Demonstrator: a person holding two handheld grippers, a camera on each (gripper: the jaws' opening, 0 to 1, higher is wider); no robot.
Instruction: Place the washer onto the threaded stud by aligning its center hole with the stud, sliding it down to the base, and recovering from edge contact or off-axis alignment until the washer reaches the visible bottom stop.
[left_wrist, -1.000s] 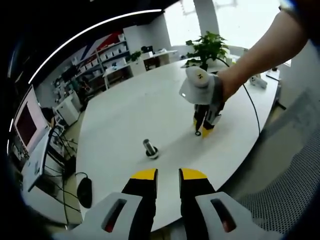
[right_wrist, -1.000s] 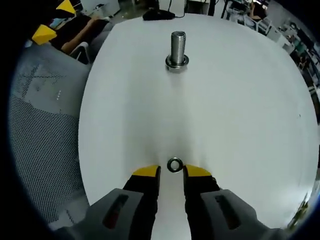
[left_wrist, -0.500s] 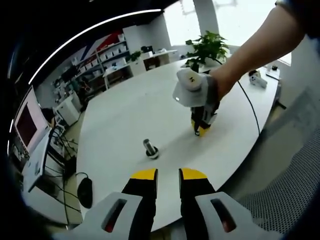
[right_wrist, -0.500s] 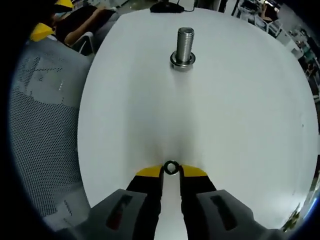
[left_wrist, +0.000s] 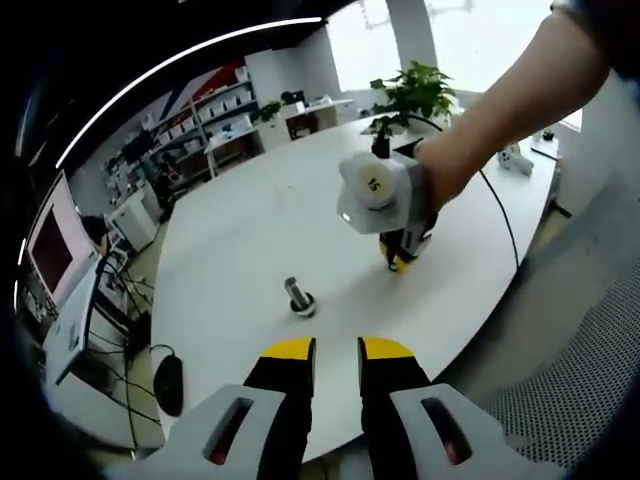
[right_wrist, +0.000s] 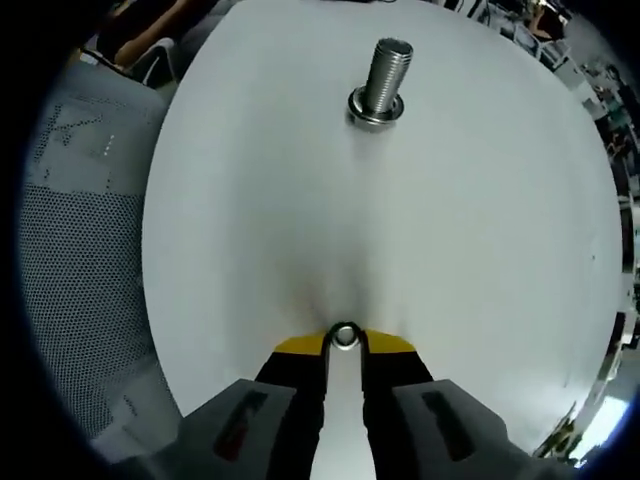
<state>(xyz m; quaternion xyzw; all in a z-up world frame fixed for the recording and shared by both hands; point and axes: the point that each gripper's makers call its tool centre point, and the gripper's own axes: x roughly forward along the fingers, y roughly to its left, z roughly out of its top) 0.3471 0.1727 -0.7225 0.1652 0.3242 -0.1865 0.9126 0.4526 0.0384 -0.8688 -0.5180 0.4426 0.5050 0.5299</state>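
Right gripper (right_wrist: 343, 341) has its yellow-tipped jaws clamped on the washer (right_wrist: 344, 335), which sits pinched between the tips, hole visible, just over the white table (right_wrist: 480, 250). Threaded stud (right_wrist: 384, 78) stands upright on its round base, well apart from the washer, straight ahead along the jaws. Grey mesh chair (right_wrist: 80, 250) sits off the table edge.

Left gripper (left_wrist: 335, 352) hangs off the table's near edge, jaws slightly apart, nothing between them. In the left gripper view, the stud (left_wrist: 298, 296) is on the table (left_wrist: 250, 230) ahead, and the right gripper (left_wrist: 400, 262), held by a hand (left_wrist: 450, 165), points its tips down at the tabletop beyond the stud. Potted plant (left_wrist: 412, 97) at the far edge, black mouse (left_wrist: 169, 384) lower left
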